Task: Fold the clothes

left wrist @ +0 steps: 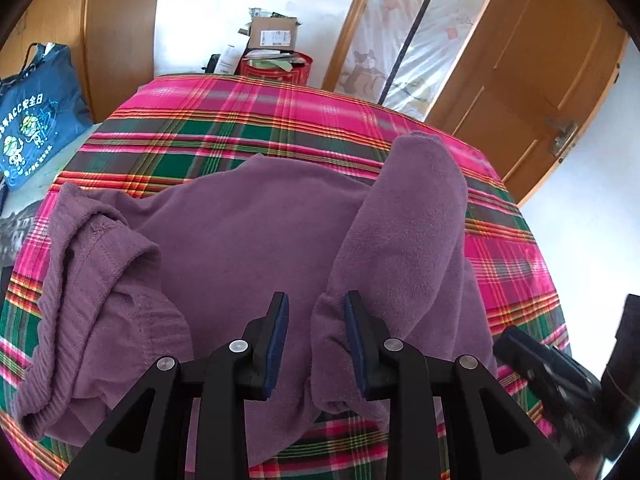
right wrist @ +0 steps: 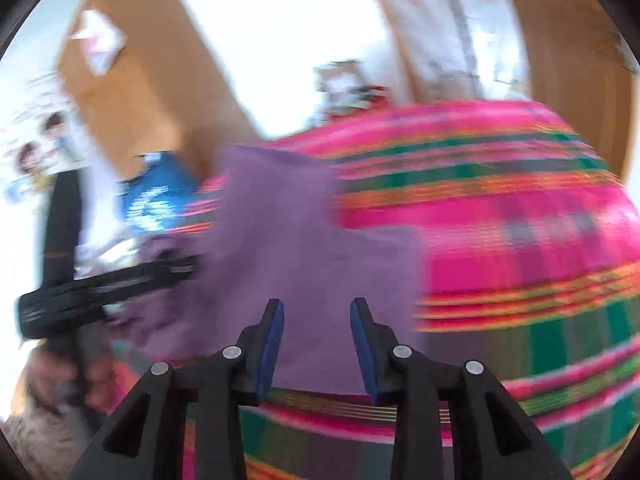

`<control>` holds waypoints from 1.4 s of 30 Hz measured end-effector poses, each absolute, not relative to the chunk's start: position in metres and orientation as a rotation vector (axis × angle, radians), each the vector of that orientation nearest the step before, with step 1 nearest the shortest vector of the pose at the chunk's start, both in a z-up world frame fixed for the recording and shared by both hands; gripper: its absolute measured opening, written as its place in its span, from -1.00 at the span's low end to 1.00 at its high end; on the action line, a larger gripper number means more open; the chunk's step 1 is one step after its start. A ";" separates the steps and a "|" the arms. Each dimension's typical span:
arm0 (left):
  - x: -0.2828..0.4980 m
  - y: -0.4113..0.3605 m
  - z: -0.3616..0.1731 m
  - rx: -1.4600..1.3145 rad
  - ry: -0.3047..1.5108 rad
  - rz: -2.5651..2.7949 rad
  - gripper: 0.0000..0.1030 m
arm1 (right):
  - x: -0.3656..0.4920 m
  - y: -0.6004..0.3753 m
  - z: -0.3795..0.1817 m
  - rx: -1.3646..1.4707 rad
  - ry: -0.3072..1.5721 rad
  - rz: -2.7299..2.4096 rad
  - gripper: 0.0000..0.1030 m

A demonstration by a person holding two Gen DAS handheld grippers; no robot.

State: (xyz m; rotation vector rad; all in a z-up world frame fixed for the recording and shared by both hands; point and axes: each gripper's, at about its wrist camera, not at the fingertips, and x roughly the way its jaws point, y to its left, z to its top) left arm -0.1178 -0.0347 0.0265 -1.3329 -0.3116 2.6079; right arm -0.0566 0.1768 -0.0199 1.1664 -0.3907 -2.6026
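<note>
A purple fleece garment (left wrist: 256, 240) lies spread on a plaid bed cover (left wrist: 248, 120). One sleeve (left wrist: 416, 224) is folded over its right side and a crumpled ribbed part (left wrist: 92, 280) lies at the left. My left gripper (left wrist: 316, 312) is open just above the garment's near edge, with the sleeve end against its right finger. My right gripper (right wrist: 318, 316) is open over the garment (right wrist: 288, 240) in a motion-blurred view. The right gripper also shows in the left wrist view (left wrist: 552, 376) at the lower right. The left gripper shows blurred in the right wrist view (right wrist: 108, 284).
A blue tote bag (left wrist: 32, 120) lies at the bed's left. A cardboard box (left wrist: 276, 32) and a red tin (left wrist: 276, 68) stand beyond the far edge. A wooden door (left wrist: 540, 80) is at the right, and a wooden cabinet (left wrist: 116, 32) at the left.
</note>
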 end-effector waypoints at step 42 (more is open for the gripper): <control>-0.111 0.009 0.030 -1.337 -0.244 2.519 -0.41 | -0.003 0.331 0.024 1.035 -0.665 -3.108 -0.82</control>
